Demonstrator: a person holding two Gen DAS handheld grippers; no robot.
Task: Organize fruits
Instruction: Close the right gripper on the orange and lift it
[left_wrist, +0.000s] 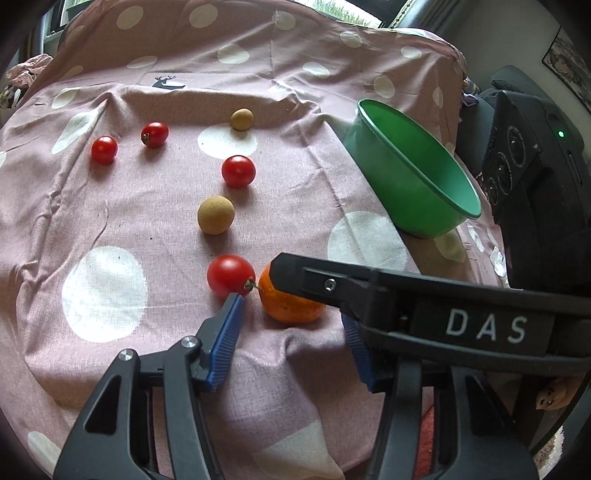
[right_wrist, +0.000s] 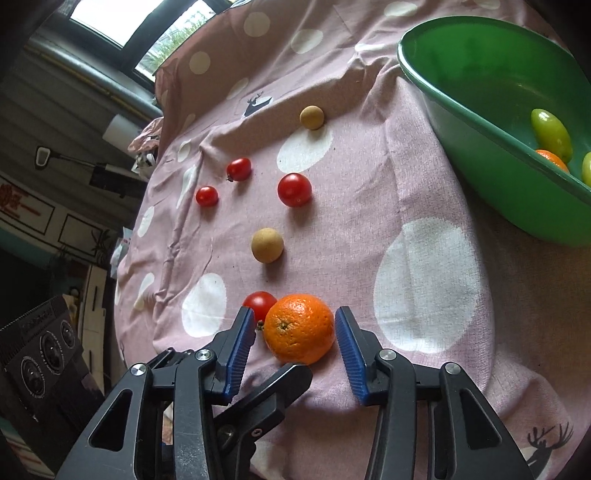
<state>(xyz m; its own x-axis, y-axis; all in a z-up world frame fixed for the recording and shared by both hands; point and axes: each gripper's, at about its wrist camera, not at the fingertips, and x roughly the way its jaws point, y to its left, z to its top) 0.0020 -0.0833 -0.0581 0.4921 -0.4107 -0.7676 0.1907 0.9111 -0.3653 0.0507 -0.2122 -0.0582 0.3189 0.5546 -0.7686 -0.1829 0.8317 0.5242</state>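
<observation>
Orange (right_wrist: 299, 328) between right hand-held gripper (right_wrist: 295, 343) pads, green bowl (right_wrist: 517, 199) holding fruits

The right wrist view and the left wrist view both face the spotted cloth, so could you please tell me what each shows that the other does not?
Only the right wrist view shows inside the green bowl: yellow-green fruits and a second orange.

Only the left wrist view shows the right gripper's black finger marked DAS crossing over the orange.

Both show that orange, four cherry tomatoes, two tan round fruits, the bowl and the pink spotted cloth.
</observation>
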